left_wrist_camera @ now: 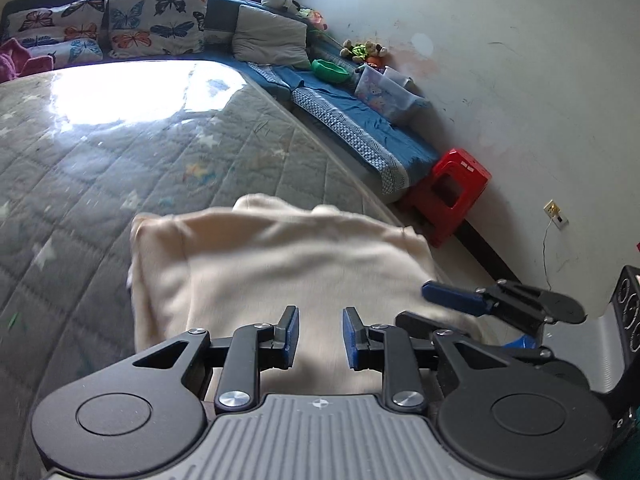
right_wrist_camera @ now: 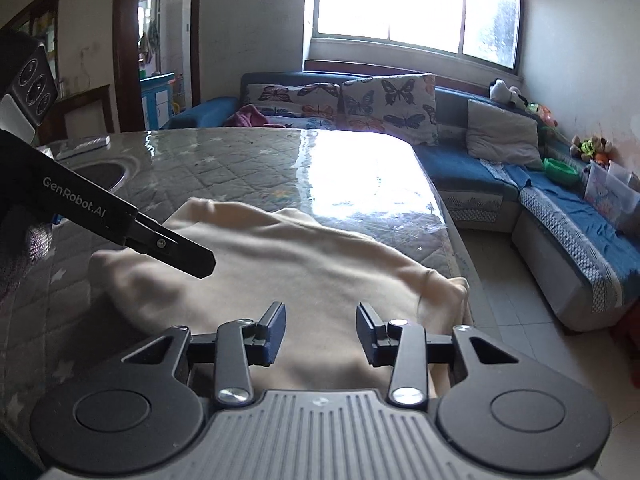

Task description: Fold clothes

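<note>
A: Where do we have the cream fleece garment (left_wrist_camera: 288, 268)?

B: It lies folded on the near part of the grey quilted mattress with pale stars (left_wrist_camera: 80, 168), close to the mattress's right edge. In the right wrist view the same cream garment (right_wrist_camera: 304, 272) spreads out ahead of us, one bunched corner reaching that edge above the tiled floor.

A: And our left gripper (left_wrist_camera: 319, 336)?

B: Its blue-padded fingers are spread apart with nothing between them, hovering over the near edge of the cloth. We cannot tell whether they touch it.

A: Our right gripper (right_wrist_camera: 321, 330)?

B: Also spread, empty, above the near side of the garment. From the left wrist view it comes in at the right, one blue pad over the cloth's right side.

A: What surrounds us?

B: Beyond the mattress we see a blue corner sofa (right_wrist_camera: 560, 216) with butterfly-print cushions (right_wrist_camera: 384, 104), a plain grey pillow (right_wrist_camera: 504, 136) and soft toys. A red plastic stool (left_wrist_camera: 452, 192) stands on the floor by the white wall, at the end of the sofa. Strong window light glares off the far half of the mattress.
</note>
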The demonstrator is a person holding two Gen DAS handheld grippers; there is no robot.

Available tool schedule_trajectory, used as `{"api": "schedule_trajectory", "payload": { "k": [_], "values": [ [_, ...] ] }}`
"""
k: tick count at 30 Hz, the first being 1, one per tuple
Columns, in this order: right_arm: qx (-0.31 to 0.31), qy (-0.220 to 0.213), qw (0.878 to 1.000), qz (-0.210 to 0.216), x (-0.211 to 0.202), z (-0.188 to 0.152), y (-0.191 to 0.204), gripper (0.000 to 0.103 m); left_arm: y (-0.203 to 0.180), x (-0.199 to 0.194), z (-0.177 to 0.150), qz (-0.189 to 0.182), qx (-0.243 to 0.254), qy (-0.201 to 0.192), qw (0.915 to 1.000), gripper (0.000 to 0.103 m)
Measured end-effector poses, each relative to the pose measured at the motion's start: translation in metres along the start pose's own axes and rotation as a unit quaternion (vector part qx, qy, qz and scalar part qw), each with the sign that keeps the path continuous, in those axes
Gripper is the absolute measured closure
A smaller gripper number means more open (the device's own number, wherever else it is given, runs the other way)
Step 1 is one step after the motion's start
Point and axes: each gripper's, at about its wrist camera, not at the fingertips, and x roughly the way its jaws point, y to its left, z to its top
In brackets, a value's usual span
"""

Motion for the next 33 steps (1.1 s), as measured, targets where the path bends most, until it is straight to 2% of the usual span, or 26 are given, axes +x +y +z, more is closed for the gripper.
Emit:
{"api": "schedule_trajectory", "payload": {
  "k": [11, 18, 20, 25, 27, 29, 31, 33],
  "values": [
    [0.030, 0.012, 0.999, -0.010, -0.018, -0.030, -0.004, 0.064, 0.026, -0.029, -0.028, -0.002, -0.049, -0.029, 0.9984, 0.078],
    [0.051, -0.016, 0.998, -0.020, -0.025, -0.021, -0.013, 0.062, 0.030, -0.034, -0.032, 0.005, -0.060, -0.036, 0.9975, 0.078],
    [0.066, -0.007, 0.997, -0.029, -0.017, -0.023, -0.018, 0.062, 0.033, -0.033, -0.033, 0.005, -0.070, -0.032, 0.9970, 0.078],
    [0.096, 0.002, 0.995, -0.020, -0.015, -0.025, -0.026, 0.062, 0.035, -0.034, -0.034, 0.005, -0.076, -0.029, 0.9967, 0.076],
    [0.099, 0.002, 0.995, -0.022, -0.017, -0.021, -0.025, 0.058, 0.032, -0.036, -0.033, 0.005, -0.076, -0.032, 0.9966, 0.075],
    [0.101, 0.002, 0.995, -0.024, -0.019, -0.017, -0.024, 0.051, 0.029, -0.039, -0.034, 0.009, -0.070, -0.034, 0.9969, 0.071],
    [0.096, 0.003, 0.995, -0.026, -0.020, -0.015, -0.021, 0.048, 0.026, -0.041, -0.034, 0.013, -0.063, -0.036, 0.9973, 0.064],
    [0.093, 0.006, 0.995, -0.027, -0.020, -0.015, -0.017, 0.043, 0.021, -0.042, -0.035, 0.020, -0.054, -0.038, 0.9976, 0.061]
  ]
}}
